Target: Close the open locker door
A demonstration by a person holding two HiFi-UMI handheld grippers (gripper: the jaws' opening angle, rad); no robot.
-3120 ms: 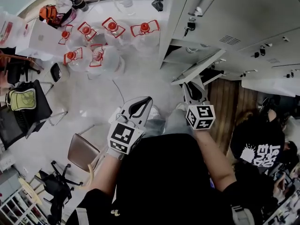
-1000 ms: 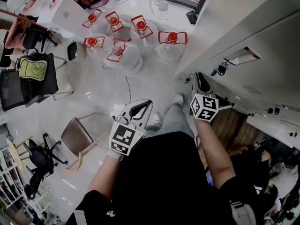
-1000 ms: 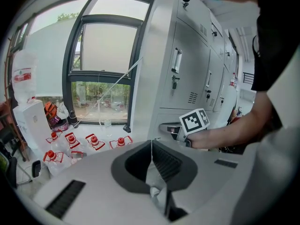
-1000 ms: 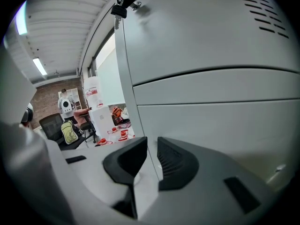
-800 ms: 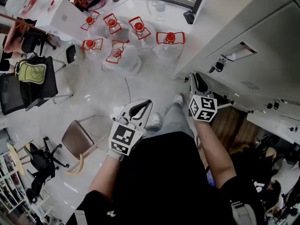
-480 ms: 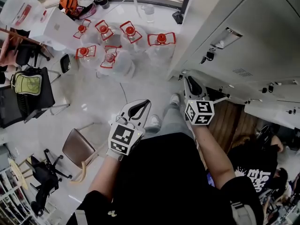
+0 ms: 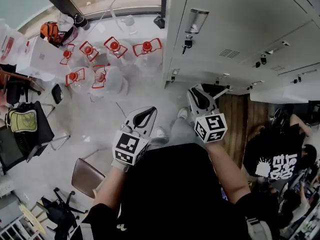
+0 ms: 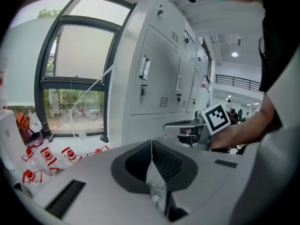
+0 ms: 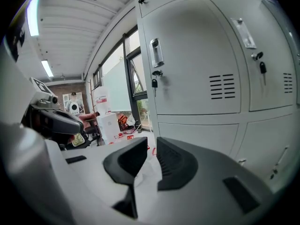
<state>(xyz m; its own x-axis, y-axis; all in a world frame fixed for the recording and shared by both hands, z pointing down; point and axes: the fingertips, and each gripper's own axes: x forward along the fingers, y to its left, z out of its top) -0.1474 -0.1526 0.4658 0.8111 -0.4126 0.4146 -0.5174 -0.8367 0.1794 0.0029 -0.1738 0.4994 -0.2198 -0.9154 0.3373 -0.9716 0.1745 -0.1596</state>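
My left tongs [image 8: 151, 145] are pressed together on nothing. My right tongs [image 9: 152, 149] stand a slit apart, also empty, with the grey locker bank [image 9: 197, 64] ahead of them. Just past the right tips in the head view, a low locker door [image 7: 223, 89] sits ajar. Its pale edge slants off the bank's face, with dark interior showing behind it. On the floor [image 7: 100, 109], near the bank's window-side corner, stand clear jugs [image 7: 112, 46] with red caps; I cannot tell their contents.
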